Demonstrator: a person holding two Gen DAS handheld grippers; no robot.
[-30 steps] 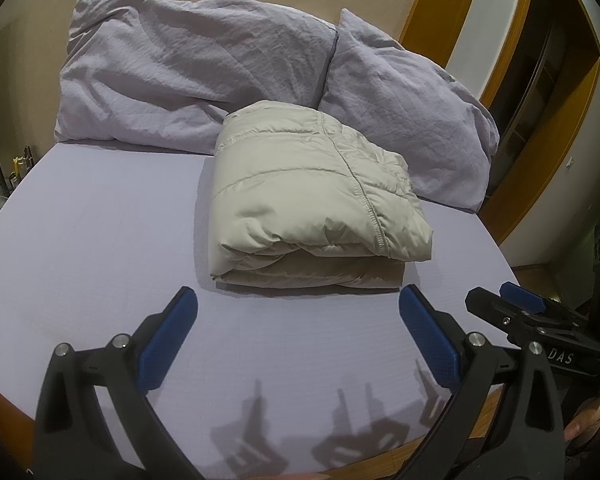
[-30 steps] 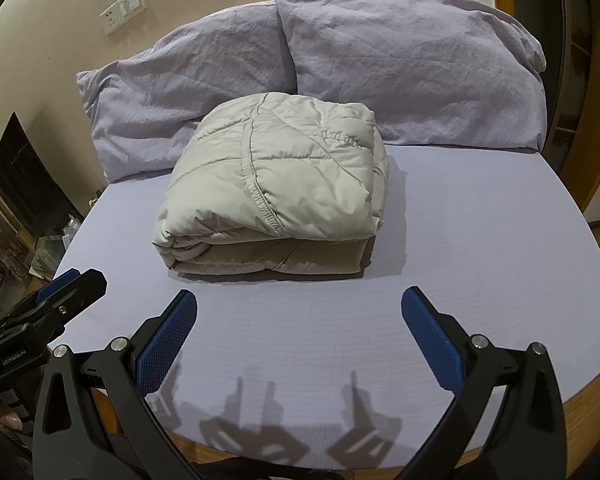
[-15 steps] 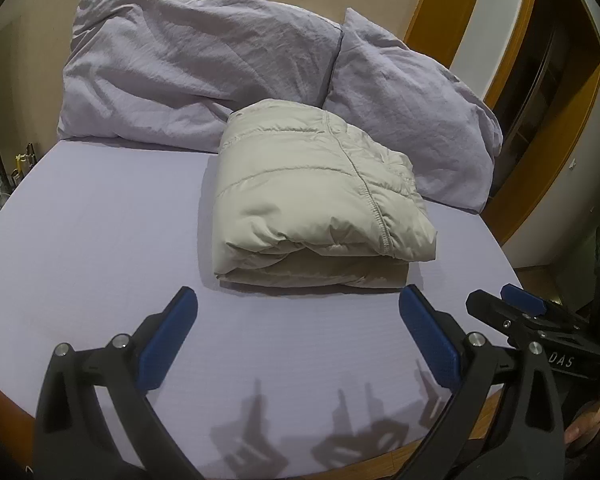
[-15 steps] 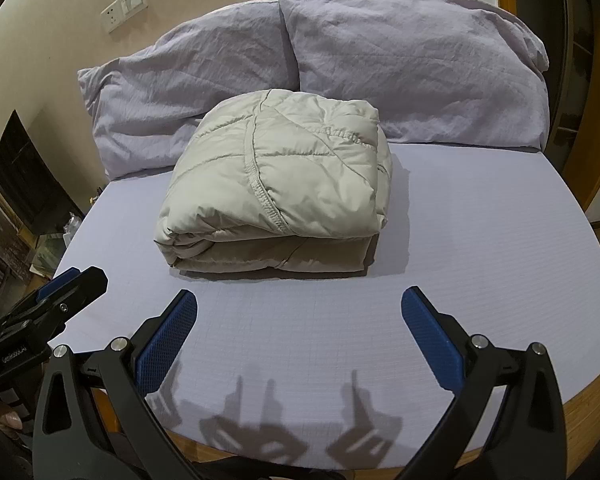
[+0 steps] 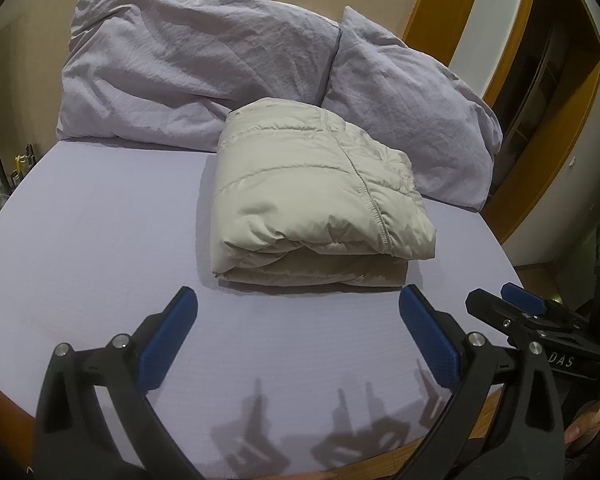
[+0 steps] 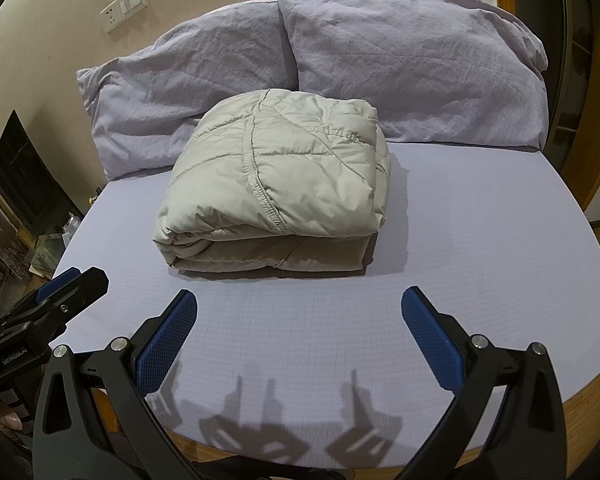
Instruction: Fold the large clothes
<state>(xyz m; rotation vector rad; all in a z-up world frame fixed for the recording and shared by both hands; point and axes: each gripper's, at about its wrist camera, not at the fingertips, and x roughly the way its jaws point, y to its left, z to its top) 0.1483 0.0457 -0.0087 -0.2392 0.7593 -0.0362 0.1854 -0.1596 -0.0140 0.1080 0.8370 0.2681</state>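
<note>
While the folded jacket (image 5: 316,196) sat unmoved mid-bed just near of the pillows (image 5: 204,76), both grippers, left gripper (image 5: 296,336) and right gripper (image 6: 298,332), stayed back, jaws wide and empty, so folding looked done

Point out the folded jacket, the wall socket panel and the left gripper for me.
folded jacket (image 6: 276,184): right wrist view, on the quilted top panel.
wall socket panel (image 6: 123,8): right wrist view, middle of the white plate.
left gripper (image 5: 298,340): left wrist view, midway between its open blue fingertips.
</note>
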